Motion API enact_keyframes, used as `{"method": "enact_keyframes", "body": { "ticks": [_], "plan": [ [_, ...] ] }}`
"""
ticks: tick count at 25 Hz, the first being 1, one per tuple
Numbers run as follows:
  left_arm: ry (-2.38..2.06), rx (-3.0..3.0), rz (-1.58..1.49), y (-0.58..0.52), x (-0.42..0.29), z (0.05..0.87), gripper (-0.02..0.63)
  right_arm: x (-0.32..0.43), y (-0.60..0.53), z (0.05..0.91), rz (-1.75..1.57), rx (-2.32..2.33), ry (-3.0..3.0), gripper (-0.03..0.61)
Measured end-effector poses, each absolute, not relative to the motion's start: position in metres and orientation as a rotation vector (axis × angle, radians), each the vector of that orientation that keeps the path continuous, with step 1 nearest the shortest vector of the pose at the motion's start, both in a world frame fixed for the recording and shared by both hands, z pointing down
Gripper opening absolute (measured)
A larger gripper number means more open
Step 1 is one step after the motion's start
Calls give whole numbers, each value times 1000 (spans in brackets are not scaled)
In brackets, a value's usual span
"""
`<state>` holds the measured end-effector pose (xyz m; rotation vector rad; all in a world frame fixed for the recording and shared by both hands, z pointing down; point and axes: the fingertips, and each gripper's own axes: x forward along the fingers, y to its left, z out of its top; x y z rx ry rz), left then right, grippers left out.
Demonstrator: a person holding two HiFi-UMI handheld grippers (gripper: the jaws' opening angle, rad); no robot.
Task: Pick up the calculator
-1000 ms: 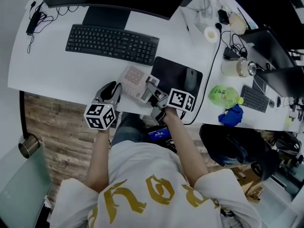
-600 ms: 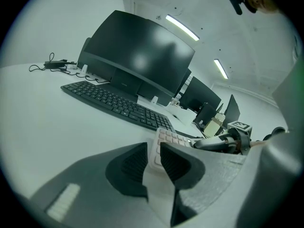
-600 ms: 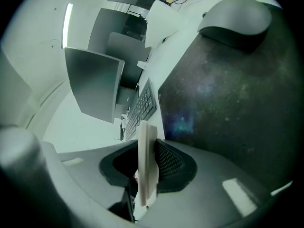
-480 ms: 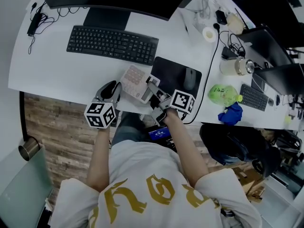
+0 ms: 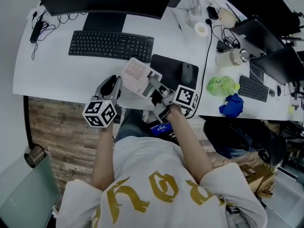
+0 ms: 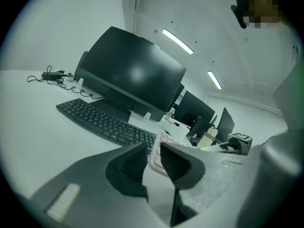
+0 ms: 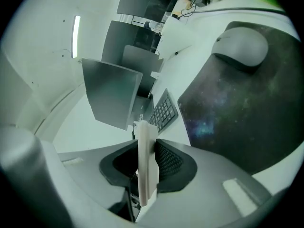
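My right gripper (image 7: 145, 161) has its fingers (image 7: 169, 161) clamped on the calculator (image 7: 147, 151). In the right gripper view it stands edge-on between them, so its keys are out of sight there and its lower end is lost in the dark throat behind the pads. The head view does show the keys. There I hold the pale calculator by its right-hand edge, over the front of the white counter (image 5: 52, 75), between the black keyboard (image 5: 111, 45) and the dark mouse pad (image 5: 173, 70). From so steeply above I cannot tell how clear of the counter it is, and the gripper's body covers the clamped edge.

My left gripper (image 6: 153, 153) has its fingers (image 6: 130, 164) narrowly apart, gripping nothing. Past the gap only one keyed corner of the calculator shows, and the rest is hidden behind the right-hand finger. I cannot make out whether the tips touch it.

Only the left gripper view shows the dark face of the monitor (image 6: 135, 75); the head view cuts it off at the top edge. The mouse (image 7: 240, 49) sits on the pad, well apart from the calculator.
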<state>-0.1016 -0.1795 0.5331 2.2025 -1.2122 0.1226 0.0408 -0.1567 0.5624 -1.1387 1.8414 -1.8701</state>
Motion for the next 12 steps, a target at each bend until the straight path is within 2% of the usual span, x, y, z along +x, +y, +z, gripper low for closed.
{"method": "enact_keyframes", "body": {
  "ticks": [12],
  "plan": [
    [-1263, 2251, -10, -173, -102, 478, 84, 46, -151, 521, -1803, -1090, 1812, 103]
  ]
}}
